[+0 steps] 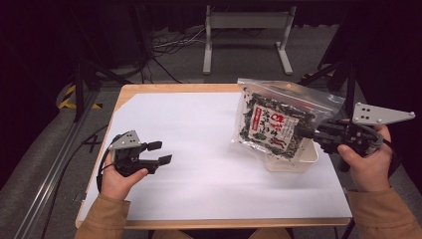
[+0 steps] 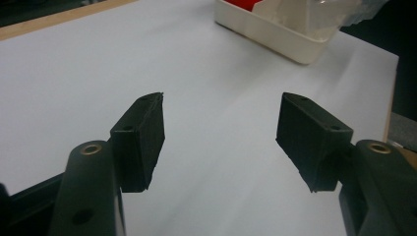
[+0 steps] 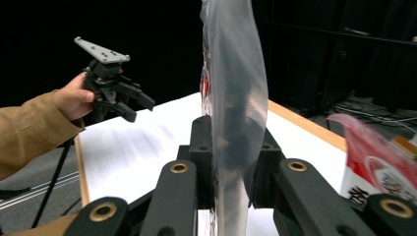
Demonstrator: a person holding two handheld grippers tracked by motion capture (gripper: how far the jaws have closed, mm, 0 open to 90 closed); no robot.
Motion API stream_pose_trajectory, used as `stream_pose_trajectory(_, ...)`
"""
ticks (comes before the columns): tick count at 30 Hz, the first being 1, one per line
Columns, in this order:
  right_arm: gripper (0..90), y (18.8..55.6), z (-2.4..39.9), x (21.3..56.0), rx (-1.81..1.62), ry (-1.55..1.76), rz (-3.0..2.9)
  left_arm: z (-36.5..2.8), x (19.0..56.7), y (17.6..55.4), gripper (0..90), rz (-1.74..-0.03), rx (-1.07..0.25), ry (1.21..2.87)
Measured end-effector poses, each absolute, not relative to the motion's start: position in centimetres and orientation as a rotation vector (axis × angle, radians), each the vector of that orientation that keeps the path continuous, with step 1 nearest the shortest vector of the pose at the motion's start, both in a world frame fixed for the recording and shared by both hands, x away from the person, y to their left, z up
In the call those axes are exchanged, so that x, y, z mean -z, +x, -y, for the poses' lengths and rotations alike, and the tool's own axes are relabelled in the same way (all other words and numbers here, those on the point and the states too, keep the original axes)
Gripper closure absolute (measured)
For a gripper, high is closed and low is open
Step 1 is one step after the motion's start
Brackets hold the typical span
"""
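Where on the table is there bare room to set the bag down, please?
The white sheet is bare from the left gripper across to the tray, and along the near edge and far-left corner. It is crowded at the right: the right gripper holds the bag over the tray.

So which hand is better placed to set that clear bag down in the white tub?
Right, probably. The right gripper is already shut on the clear bag, holding it just above the white tub. The left gripper is open, far across the table.
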State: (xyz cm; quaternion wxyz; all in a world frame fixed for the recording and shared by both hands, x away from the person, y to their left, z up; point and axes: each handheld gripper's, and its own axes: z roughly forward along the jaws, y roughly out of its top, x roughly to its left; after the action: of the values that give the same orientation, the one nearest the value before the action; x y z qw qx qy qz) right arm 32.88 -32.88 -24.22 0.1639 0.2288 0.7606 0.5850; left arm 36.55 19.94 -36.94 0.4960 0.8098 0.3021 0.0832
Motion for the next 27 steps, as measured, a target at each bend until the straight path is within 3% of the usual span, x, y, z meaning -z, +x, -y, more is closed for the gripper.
stream_pose_trajectory(2, 76.4, 33.0, 33.2, 24.1, -1.660, 0.663, -2.159, -20.1, 37.1, 36.6, 34.2, -0.804, -0.214, 1.985)
stream_pose_trajectory(7, 76.4, 33.4, 33.9, 23.9, -1.649, 0.687, -2.139, -20.8, 37.7, 36.8, 33.0, -0.804, -0.277, 1.996)
stream_pose_trajectory(27, 76.4, 34.3, 36.6, 23.8, -1.575, 0.769, -2.036, -21.7, 39.7, 37.7, 17.8, -0.806, -0.260, 1.959)
